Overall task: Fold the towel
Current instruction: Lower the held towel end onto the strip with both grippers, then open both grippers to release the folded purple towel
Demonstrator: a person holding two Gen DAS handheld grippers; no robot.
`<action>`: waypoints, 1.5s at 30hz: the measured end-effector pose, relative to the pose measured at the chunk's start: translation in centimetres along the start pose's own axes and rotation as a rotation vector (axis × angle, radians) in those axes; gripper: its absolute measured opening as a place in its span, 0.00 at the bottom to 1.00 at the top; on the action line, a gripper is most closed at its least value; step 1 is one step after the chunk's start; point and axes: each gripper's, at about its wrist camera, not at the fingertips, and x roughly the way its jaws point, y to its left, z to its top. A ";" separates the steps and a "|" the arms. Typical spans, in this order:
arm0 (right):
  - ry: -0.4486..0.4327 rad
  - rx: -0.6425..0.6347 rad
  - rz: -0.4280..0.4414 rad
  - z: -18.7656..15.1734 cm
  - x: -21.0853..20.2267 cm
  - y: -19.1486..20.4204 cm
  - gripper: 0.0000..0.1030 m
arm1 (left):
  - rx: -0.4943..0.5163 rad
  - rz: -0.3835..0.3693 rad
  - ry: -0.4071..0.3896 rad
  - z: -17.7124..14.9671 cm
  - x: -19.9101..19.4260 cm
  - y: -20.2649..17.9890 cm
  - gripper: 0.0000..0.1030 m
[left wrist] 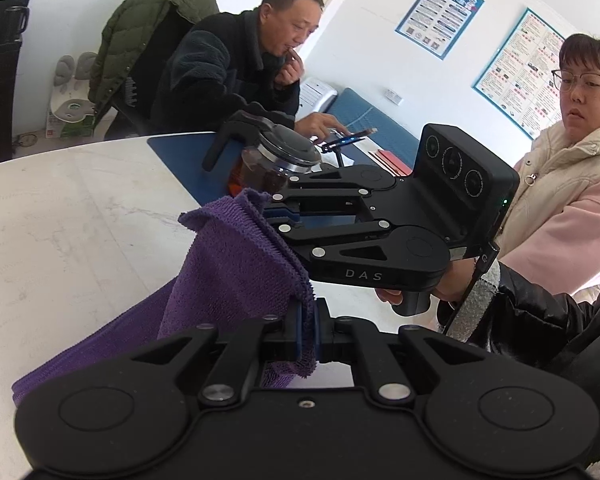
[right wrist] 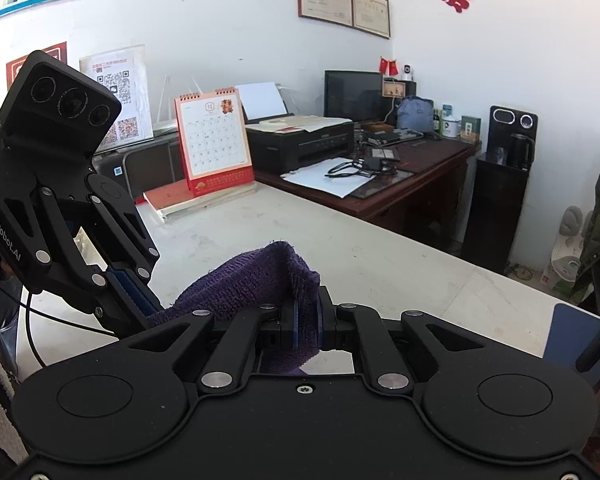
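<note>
Your left gripper has its fingers clamped on one edge of the purple towel; your right gripper pinches another edge. The cloth hangs lifted between them, its lower part trailing onto the white worktop. A glass teapot stands behind.

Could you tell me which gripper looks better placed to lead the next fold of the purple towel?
Probably neither alone: the left gripper and right gripper are both shut on the towel, lifted off the table, so together.
</note>
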 end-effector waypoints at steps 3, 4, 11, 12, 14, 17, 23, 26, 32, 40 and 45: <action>-0.001 0.011 -0.022 -0.2 -0.3 0.1 0.07 | 0.013 -0.018 0.012 0.5 0.9 -0.1 0.05; -0.002 0.016 -0.030 -0.4 -0.6 0.0 0.07 | 0.018 -0.024 0.016 0.6 1.1 -0.2 0.05; 0.002 0.036 -0.067 -1.1 -1.4 -0.8 0.07 | 0.042 -0.059 0.061 1.3 3.5 0.0 0.05; 0.005 0.042 -0.073 -1.4 -1.3 -1.0 0.07 | 0.041 -0.066 0.070 1.4 3.9 0.1 0.05; 0.016 0.051 -0.081 -1.9 -1.3 -1.4 0.07 | 0.039 -0.078 0.088 1.5 4.8 0.4 0.05; 0.032 0.064 -0.092 -2.7 -1.2 -2.0 0.07 | 0.045 -0.096 0.116 1.7 6.1 0.7 0.05; 0.058 0.095 -0.114 -4.5 -1.1 -3.3 0.07 | 0.062 -0.117 0.177 1.8 9.4 1.5 0.05; 0.075 0.112 -0.127 -5.3 -1.0 -4.1 0.07 | 0.071 -0.123 0.200 1.7 10.8 1.8 0.05; 0.105 0.156 -0.162 -7.5 -0.6 -5.7 0.14 | 0.065 -0.094 0.259 0.6 14.4 2.7 0.05; 0.152 0.247 -0.339 -10.0 -1.3 -7.0 0.32 | 0.082 -0.058 0.275 -0.5 17.3 1.5 0.06; 0.207 0.257 -0.459 -10.8 -1.7 -6.5 0.38 | 0.126 0.002 0.263 -0.9 18.6 0.0 0.06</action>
